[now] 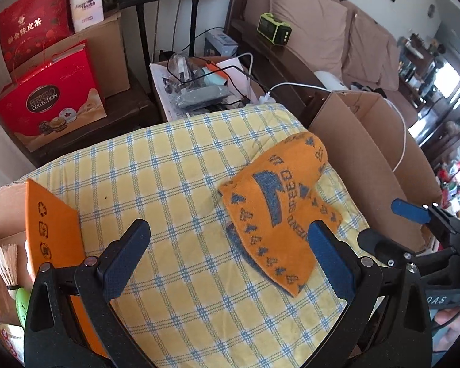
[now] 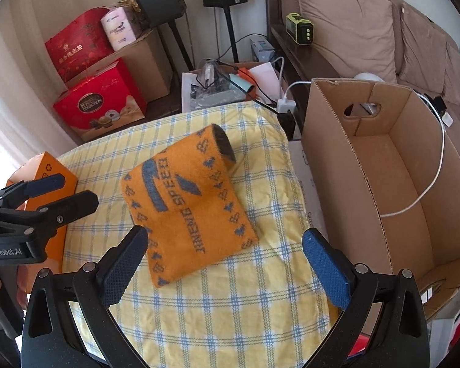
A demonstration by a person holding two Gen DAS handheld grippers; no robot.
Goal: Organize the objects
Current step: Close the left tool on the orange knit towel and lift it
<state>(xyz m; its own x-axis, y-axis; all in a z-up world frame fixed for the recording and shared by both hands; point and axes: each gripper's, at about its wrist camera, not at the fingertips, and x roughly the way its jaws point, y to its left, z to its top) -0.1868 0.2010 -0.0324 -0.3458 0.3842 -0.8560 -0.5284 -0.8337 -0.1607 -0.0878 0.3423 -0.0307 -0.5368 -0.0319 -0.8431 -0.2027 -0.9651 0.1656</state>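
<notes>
Fuzzy woven orange towel; checked cotton-looking cloth; matt corrugated cardboard box; glossy red gift box.

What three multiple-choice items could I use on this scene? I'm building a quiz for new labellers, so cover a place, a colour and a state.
1. Where does the towel lie?
A. in the cardboard box
B. on the checked cloth
C. on the sofa

2. What colour is the towel's ground?
A. orange
B. green
C. white

3. How is the right gripper?
A. shut on the towel
B. shut on nothing
C. open

Key:
1 B: the towel rests on the yellow and blue checked cloth, beside the cardboard box, not in it.
2 A: it is orange with blue lettering.
3 C: its fingers stand wide apart with nothing between them; the left gripper is open too.
</notes>
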